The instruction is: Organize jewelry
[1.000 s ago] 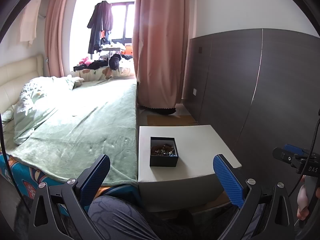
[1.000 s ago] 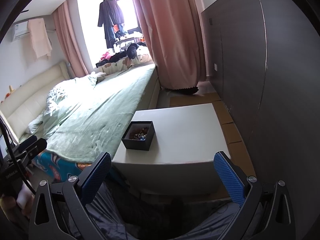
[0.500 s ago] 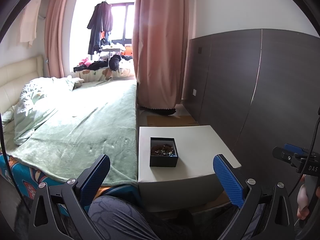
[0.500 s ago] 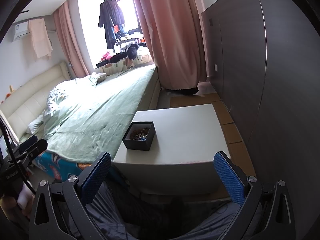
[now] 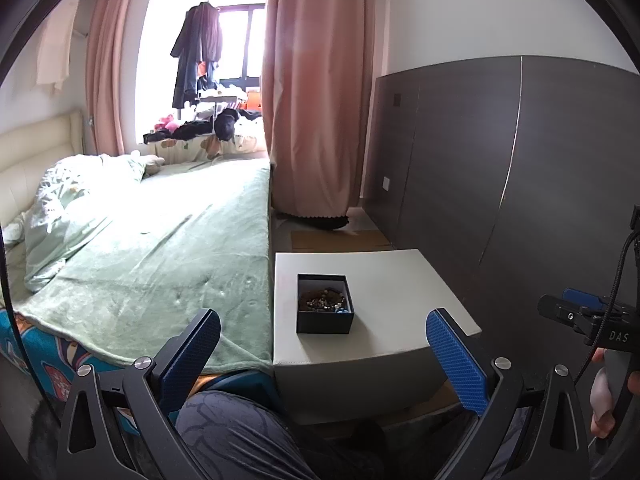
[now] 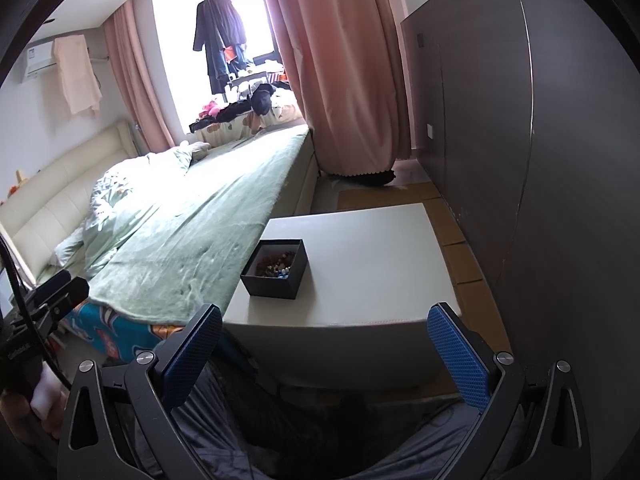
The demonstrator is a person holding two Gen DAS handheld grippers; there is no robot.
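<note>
Both claws held wide open and empty, short of the table.

Left wrist view: the left claw (image 5: 324, 354) is spread wide, nothing gripped; the small black square box (image 5: 325, 304) of mixed beaded jewelry (image 5: 323, 300) is seen near the white table's (image 5: 400, 300) left front edge. Right wrist view: the right claw (image 6: 326, 354) is likewise spread, empty; the box (image 6: 276, 269) sits by the table's (image 6: 372, 264) left edge.

From my right gripper (image 6: 325, 350), jaws spread wide and empty, I look onto a white table (image 6: 372, 264) beside the green-covered bed (image 6: 208, 236). A small black box (image 6: 276, 269) of mixed beads (image 6: 275, 265) sits on the table's bed-side half, near its front edge. Dark wall panels (image 6: 520, 152) flank the table's far side.
</note>
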